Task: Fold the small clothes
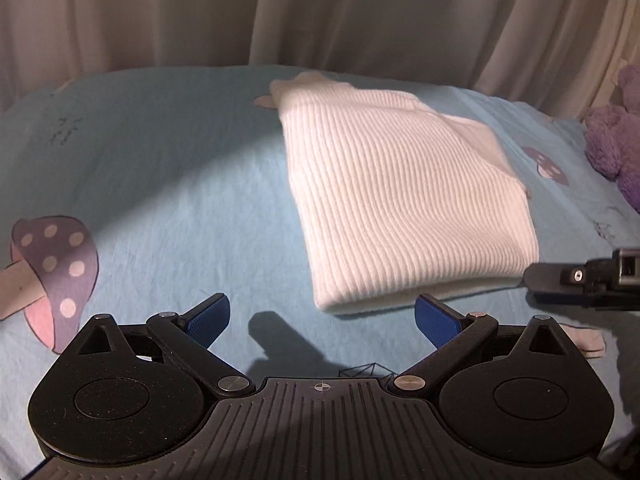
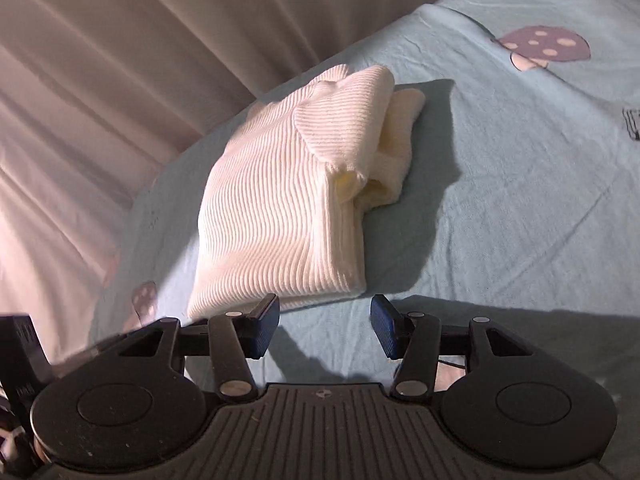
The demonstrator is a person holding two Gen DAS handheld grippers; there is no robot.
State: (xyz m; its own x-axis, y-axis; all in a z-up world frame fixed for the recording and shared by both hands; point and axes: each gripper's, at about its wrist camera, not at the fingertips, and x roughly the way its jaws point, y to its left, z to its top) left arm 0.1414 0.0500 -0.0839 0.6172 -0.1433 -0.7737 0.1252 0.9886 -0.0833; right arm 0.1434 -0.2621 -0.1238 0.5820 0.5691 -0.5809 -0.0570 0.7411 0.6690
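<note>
Sweater (image 1: 404, 204), white and ribbed, lies folded into a thick packet on the light blue bedsheet (image 1: 168, 184), and it is the landmark for all the rest. Its near edge is a rounded fold. In the right wrist view the sweater (image 2: 276, 204) shows loose inner layers, slightly yellowish, bulging out at its right side.

The left gripper (image 1: 322, 322) hovers just before the near edge of the sweater, a little to its left. Its jaws stand wide apart and hold nothing; the right blue pad (image 1: 434, 322) is close under the fold, but I cannot tell if it touches. The right gripper (image 2: 324, 326) is also just before the near edge, jaws released and empty, with its left pad (image 2: 264, 326) in front of the knit. In the left wrist view a part of the right gripper (image 1: 588, 278) shows at the sweater's near right corner.

Behind the sweater hangs a beige curtain (image 1: 320, 12). To the right of it sits a purple plush toy (image 1: 616, 140). A mushroom print (image 1: 52, 276) is on the sheet, well left of the sweater.
</note>
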